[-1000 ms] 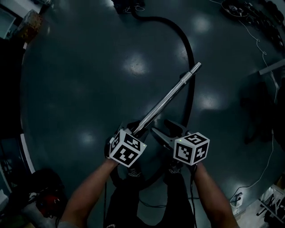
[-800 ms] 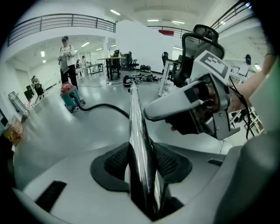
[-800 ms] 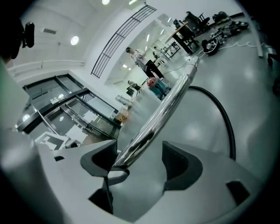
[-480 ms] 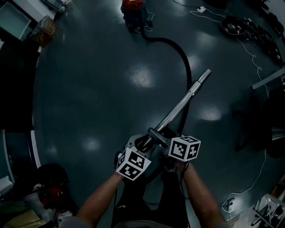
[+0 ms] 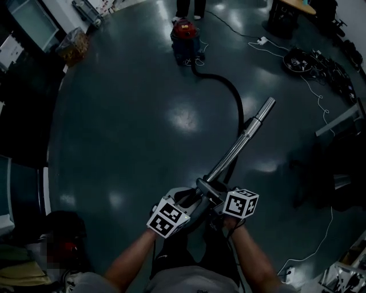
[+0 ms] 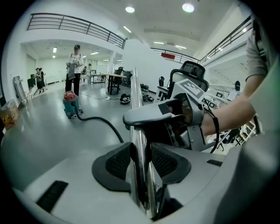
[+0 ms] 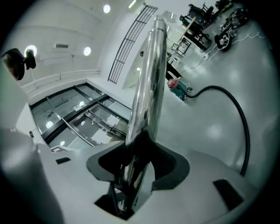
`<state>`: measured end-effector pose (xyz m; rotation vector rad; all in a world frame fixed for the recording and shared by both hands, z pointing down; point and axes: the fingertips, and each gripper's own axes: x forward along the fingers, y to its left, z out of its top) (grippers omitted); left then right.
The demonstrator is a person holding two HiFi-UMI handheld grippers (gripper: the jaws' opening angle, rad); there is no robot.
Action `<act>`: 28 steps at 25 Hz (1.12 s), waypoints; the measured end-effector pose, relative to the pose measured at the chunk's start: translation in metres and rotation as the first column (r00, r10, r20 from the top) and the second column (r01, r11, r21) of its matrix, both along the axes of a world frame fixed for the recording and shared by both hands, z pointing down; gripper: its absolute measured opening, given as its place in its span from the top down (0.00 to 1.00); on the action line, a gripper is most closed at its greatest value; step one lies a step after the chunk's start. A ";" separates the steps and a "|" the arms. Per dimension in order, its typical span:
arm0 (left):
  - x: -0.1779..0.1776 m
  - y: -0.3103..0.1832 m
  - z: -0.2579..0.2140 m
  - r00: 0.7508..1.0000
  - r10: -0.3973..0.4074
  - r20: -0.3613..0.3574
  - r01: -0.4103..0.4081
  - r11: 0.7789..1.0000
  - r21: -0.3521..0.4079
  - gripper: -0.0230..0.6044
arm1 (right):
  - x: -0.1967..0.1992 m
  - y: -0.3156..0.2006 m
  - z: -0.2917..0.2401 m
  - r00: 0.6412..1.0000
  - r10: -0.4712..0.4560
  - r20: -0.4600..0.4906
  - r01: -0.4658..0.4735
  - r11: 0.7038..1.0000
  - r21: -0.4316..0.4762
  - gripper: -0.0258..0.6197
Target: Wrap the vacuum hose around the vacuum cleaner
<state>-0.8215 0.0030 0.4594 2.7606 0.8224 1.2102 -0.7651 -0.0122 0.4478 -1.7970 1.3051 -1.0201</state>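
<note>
The person is wearing a pale grey short-sleeved shirt and dark trousers, and a thin black cord is looping round the right wrist. The left gripper and the right gripper are showing smooth light grey shells with black ribbed pads, each carrying a white cube printed with black square markers. Both pairs of jaws have just been closing, with a shiny metal tube between them.

floor: glossy, mirrors lamps | walls: white | ceiling lights: round, lit | railing: upper gallery | cables: loose, floor's far right
</note>
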 end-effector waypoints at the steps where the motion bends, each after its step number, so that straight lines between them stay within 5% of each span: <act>1: -0.004 0.002 -0.009 1.000 0.004 -0.013 -0.004 1.000 -0.008 0.71 | -0.005 0.002 -0.011 1.000 0.009 -0.005 -0.009 1.000 0.012 0.68; 8: -0.026 0.022 -0.076 0.993 0.079 -0.088 -0.087 0.992 -0.091 0.71 | -0.025 0.025 -0.079 0.993 -0.015 -0.115 0.014 1.000 -0.005 0.69; 16: -0.010 0.046 -0.134 0.955 0.228 -0.190 -0.230 0.973 0.013 0.71 | -0.010 0.080 -0.105 0.973 -0.016 -0.231 -0.016 0.990 -0.137 0.69; 25: 0.028 0.116 -0.158 0.853 0.446 -0.271 -0.395 0.891 0.225 0.71 | -0.007 0.156 -0.120 0.935 -0.149 -0.321 0.048 0.952 -0.303 0.69; 28: 0.043 0.139 -0.169 0.795 0.528 -0.297 -0.458 0.845 0.275 0.71 | -0.011 0.174 -0.117 0.929 -0.202 -0.309 0.080 0.927 -0.366 0.69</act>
